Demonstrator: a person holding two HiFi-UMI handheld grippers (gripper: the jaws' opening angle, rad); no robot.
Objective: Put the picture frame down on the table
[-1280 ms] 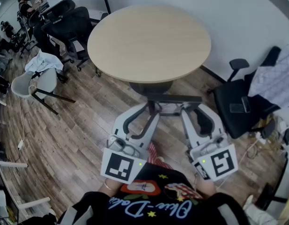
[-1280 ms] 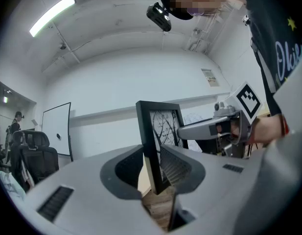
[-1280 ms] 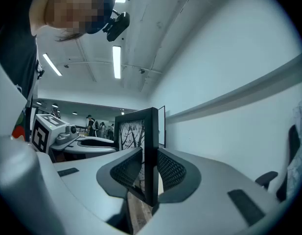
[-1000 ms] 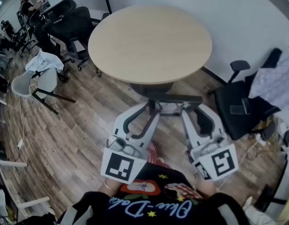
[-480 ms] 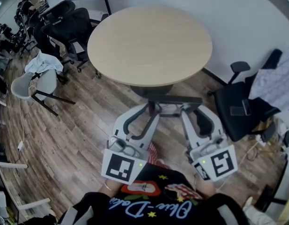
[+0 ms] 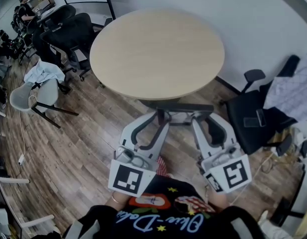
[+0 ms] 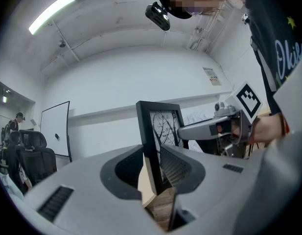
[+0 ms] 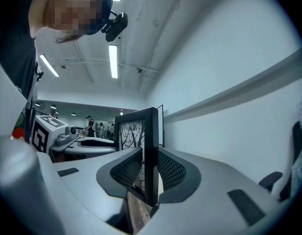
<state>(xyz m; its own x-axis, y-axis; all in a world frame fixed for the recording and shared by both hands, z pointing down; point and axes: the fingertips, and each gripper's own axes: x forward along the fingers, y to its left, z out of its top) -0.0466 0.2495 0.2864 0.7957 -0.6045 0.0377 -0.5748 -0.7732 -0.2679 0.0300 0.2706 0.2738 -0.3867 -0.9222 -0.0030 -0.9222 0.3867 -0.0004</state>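
A black picture frame (image 6: pixel 178 105) with a tree print shows edge-on in the head view, held upright just short of the round wooden table's (image 6: pixel 158 49) near edge. My left gripper (image 6: pixel 162 117) is shut on its left side and my right gripper (image 6: pixel 197 117) on its right side. Along the left gripper (image 7: pixel 153 168), the frame (image 7: pixel 158 126) stands between the ribbed pads, with the other gripper behind it. Along the right gripper (image 8: pixel 150 173), the frame (image 8: pixel 141 131) is pinched the same way. The tabletop is bare.
Black office chairs (image 6: pixel 68 29) stand at the upper left, and a grey chair (image 6: pixel 36 91) with a cloth on it at the left. Another black chair (image 6: pixel 253 118) with a checked cloth (image 6: pixel 292 91) is at the right. A white wall runs behind the table.
The head view has shifted slightly, so the table sits a little lower in the picture. Both grippers hold the frame in the same spot as before.
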